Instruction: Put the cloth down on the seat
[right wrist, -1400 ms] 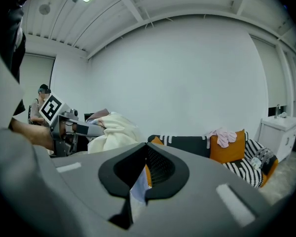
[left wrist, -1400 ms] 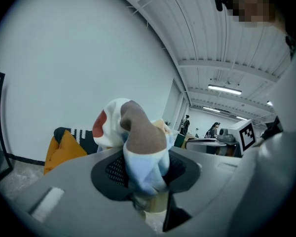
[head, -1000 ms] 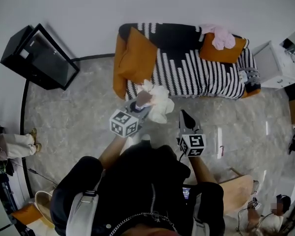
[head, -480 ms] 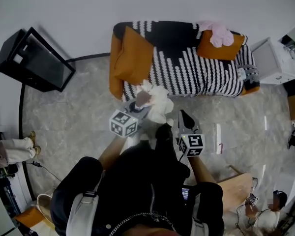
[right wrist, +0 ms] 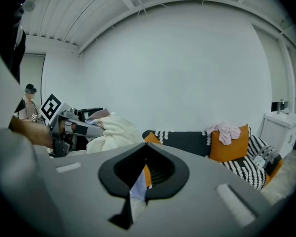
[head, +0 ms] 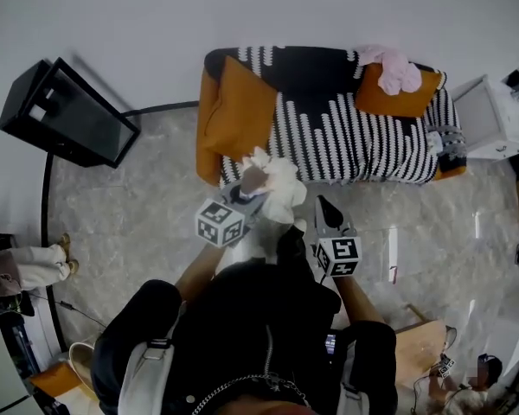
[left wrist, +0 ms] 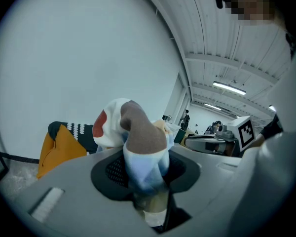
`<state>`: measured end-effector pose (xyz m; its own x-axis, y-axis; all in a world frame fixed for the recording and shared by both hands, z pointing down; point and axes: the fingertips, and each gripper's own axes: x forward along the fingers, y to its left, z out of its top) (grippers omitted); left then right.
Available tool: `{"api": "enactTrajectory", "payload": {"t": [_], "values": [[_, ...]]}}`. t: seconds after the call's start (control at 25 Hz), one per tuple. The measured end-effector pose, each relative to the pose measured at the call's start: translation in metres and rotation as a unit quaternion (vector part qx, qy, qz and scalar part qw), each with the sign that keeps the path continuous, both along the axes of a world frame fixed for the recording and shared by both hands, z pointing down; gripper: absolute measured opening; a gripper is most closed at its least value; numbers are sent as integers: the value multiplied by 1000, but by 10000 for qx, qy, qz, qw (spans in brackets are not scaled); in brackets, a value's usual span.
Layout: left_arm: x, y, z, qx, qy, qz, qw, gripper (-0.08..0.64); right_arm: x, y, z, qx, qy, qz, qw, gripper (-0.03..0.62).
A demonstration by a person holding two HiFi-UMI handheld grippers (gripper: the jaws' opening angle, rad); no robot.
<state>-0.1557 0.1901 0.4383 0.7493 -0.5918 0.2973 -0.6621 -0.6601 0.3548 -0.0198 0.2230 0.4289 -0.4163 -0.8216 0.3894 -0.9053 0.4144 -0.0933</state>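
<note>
My left gripper (head: 253,182) is shut on a bunched cream cloth (head: 277,190) with brown and red patches, held in the air just short of the sofa's front edge. In the left gripper view the cloth (left wrist: 135,132) fills the space between the jaws. The seat is a black-and-white striped sofa (head: 355,137) with an orange cushion (head: 240,104) at its left end. My right gripper (head: 321,203) hovers to the right of the cloth, shut and holding nothing. The right gripper view shows the cloth (right wrist: 113,132) to the left and the sofa (right wrist: 187,139) ahead.
A pink cloth (head: 396,66) lies on a second orange cushion (head: 406,89) at the sofa's right end. A black screen (head: 69,111) stands at the left wall, and a white cabinet (head: 489,115) at the right. A person (head: 26,264) is at the left edge.
The view has shifted slightly and the sofa sits a little differently in frame. A dark shoe has come into view between the grippers. The left gripper still holds the cloth.
</note>
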Motion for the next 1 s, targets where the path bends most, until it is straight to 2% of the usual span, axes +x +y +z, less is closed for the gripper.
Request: {"api": "enactTrajectory", "payload": {"t": [0.4, 1.0], "values": [[37, -66, -9, 70, -89, -148, 9998, 137, 42, -75, -3, 56, -142, -109, 9998, 3], [83, -123, -10, -10, -126, -561, 9983, 137, 98, -142, -2, 22, -273, -395, 9988, 3]]}}
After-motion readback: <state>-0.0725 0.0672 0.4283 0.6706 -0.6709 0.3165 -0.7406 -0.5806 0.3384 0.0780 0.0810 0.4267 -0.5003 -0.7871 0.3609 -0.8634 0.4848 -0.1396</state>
